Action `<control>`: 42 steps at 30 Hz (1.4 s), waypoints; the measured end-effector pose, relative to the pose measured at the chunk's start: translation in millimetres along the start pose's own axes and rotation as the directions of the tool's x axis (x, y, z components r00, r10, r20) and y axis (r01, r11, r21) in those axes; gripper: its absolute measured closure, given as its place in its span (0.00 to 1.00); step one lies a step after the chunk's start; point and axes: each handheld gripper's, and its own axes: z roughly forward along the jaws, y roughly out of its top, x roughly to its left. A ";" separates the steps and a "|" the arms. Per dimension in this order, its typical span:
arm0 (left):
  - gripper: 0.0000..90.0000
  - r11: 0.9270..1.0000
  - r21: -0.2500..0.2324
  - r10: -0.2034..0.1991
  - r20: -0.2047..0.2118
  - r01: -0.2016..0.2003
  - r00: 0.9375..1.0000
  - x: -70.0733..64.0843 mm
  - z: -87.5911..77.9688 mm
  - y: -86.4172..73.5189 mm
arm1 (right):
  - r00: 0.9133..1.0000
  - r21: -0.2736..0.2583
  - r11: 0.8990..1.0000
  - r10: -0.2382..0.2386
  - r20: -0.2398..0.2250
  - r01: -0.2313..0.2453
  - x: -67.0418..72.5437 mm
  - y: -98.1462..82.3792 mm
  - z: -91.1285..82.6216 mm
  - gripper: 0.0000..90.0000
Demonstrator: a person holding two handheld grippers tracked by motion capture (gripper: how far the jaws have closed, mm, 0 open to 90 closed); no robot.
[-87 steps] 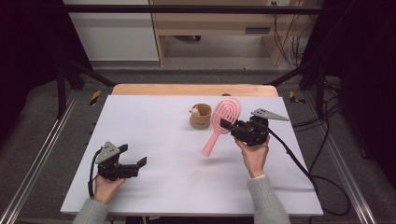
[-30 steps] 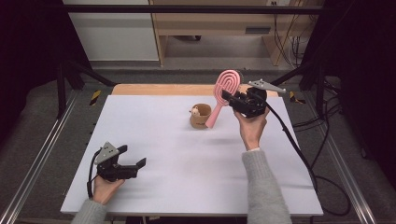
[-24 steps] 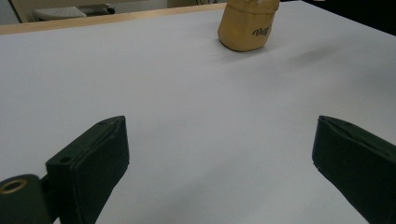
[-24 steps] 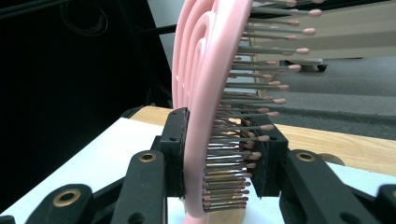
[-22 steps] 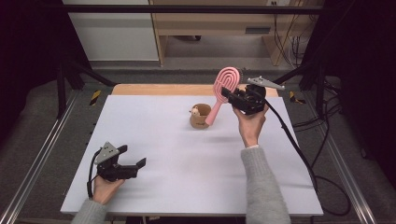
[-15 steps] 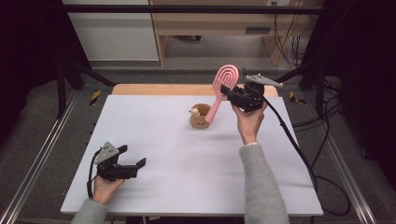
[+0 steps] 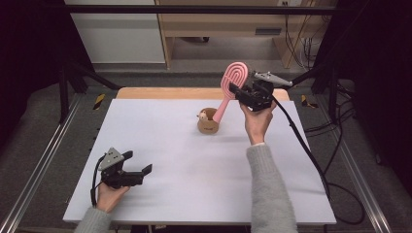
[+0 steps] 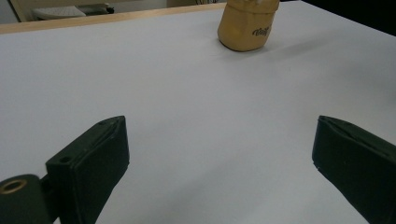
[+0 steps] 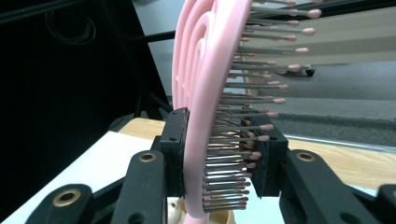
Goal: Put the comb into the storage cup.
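A pink hairbrush (image 7: 232, 81) stands nearly upright, head up, above the back of the white table (image 7: 194, 174). My right gripper (image 7: 239, 92) is shut on the brush head, one pad on its back and one against the bristles (image 9: 243, 135). The handle slants down to the mouth of a small tan cup (image 7: 208, 122) with a little figure on its rim; how deep it sits I cannot tell. My left gripper (image 7: 137, 162) rests at the front left, open with nothing between its fingers (image 8: 93, 158). The cup (image 8: 245, 25) stands far ahead of it.
A wooden strip (image 7: 194, 92) runs along the table's far edge. Metal rails (image 7: 43, 160) flank the table on both sides. A black cable (image 7: 301, 141) trails from my right gripper over the table's right edge. Shelving (image 7: 218, 24) stands beyond.
The right gripper has lifted the brush off the table, tipped it upright and carried it back and left, so the handle end now meets the cup. The left gripper has stayed put.
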 end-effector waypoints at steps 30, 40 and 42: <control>0.04 1.000 0.007 0.006 0.003 -0.006 1.000 -0.3 0.7 0.0 | 0.999 -0.014 1.000 0.003 0.044 -0.002 -1.0 3.8 20.7 0.71; 0.04 1.000 0.009 0.009 0.002 -0.009 1.000 0.1 1.1 -0.3 | 0.998 -0.008 1.000 0.005 0.056 -0.005 -0.5 -2.1 30.8 0.71; 0.04 1.000 0.010 0.009 0.003 -0.009 1.000 -0.2 1.2 -0.3 | 0.998 -0.009 1.000 0.006 0.061 -0.005 -0.6 -2.4 31.9 0.71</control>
